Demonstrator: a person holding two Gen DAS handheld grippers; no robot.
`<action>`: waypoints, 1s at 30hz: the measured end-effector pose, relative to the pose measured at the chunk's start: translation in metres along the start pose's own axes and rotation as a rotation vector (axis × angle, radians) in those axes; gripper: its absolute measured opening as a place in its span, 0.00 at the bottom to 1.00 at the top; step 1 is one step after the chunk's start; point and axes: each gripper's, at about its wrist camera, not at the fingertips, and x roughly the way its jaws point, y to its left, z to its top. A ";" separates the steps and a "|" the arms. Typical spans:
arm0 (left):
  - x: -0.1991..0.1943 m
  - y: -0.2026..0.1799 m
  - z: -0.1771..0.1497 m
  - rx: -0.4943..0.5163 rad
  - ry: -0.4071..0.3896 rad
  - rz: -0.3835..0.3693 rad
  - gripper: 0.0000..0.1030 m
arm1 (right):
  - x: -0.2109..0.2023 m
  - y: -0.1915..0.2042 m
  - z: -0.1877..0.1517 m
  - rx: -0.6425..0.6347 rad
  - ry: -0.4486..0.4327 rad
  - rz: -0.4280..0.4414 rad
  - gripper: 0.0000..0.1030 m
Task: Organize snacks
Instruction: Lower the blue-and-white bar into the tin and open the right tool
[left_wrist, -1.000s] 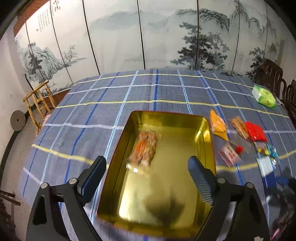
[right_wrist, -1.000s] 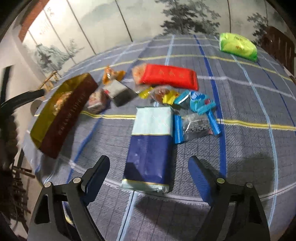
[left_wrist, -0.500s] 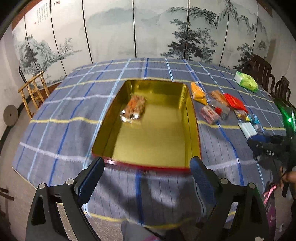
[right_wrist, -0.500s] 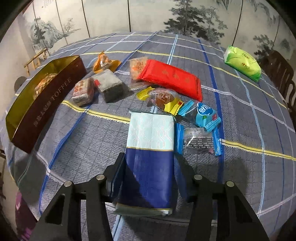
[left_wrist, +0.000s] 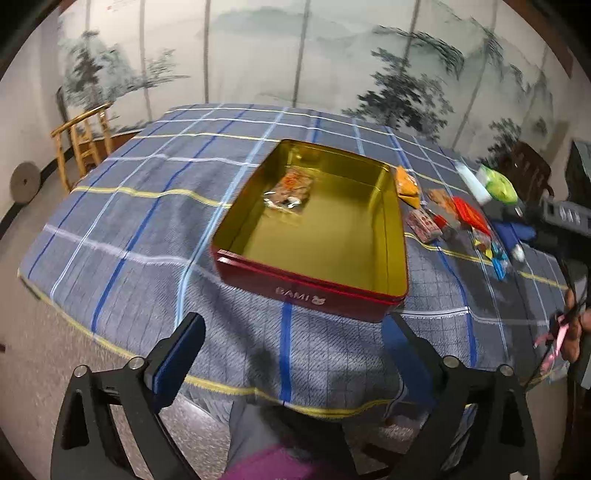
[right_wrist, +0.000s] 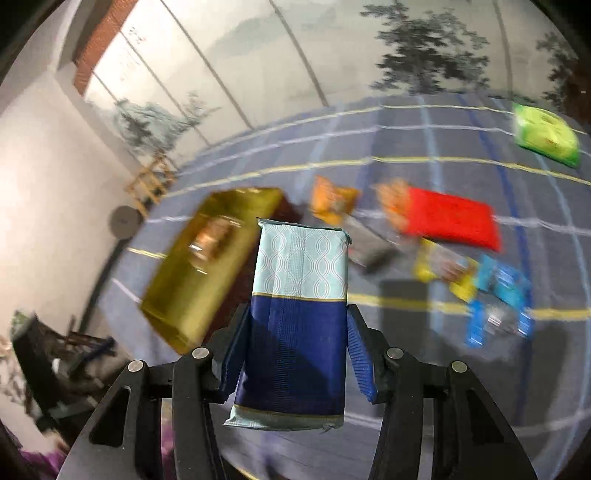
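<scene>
The right gripper (right_wrist: 295, 354) is now clamped on the blue-and-white packet (right_wrist: 295, 317), one pad on each side of the dark lower half. Half a second ago the packet lay flat on the tablecloth (left_wrist: 147, 221) with the jaws just arriving at its sides; it is now lifted clear of the cloth and fills the lower centre of the right wrist view. Background blur indicates the gripper is in motion. This suggests the pick step is complete and transfer to the tin (right_wrist: 207, 258) is under way.

The tin sits at centre left of the right wrist view, behind and left of the packet's top edge. It already holds one clear-wrapped snack (left_wrist: 290, 190). The remaining loose snacks (right_wrist: 450, 221) lie on the cloth at centre right.

The left gripper (left_wrist: 291, 354) is spread wide and holds nothing. It has pulled back from over the tin and now hovers off the table's near edge, at the bottom of the left wrist view.
</scene>
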 end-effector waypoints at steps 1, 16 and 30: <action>-0.002 0.002 -0.003 -0.011 -0.005 0.012 0.94 | 0.007 0.011 0.008 -0.011 0.004 0.017 0.50; -0.020 0.004 -0.044 -0.010 0.011 0.131 0.98 | 0.133 0.091 0.059 -0.039 0.134 0.028 0.50; -0.006 0.020 -0.048 -0.059 0.085 0.124 0.99 | 0.181 0.088 0.059 -0.041 0.172 -0.084 0.50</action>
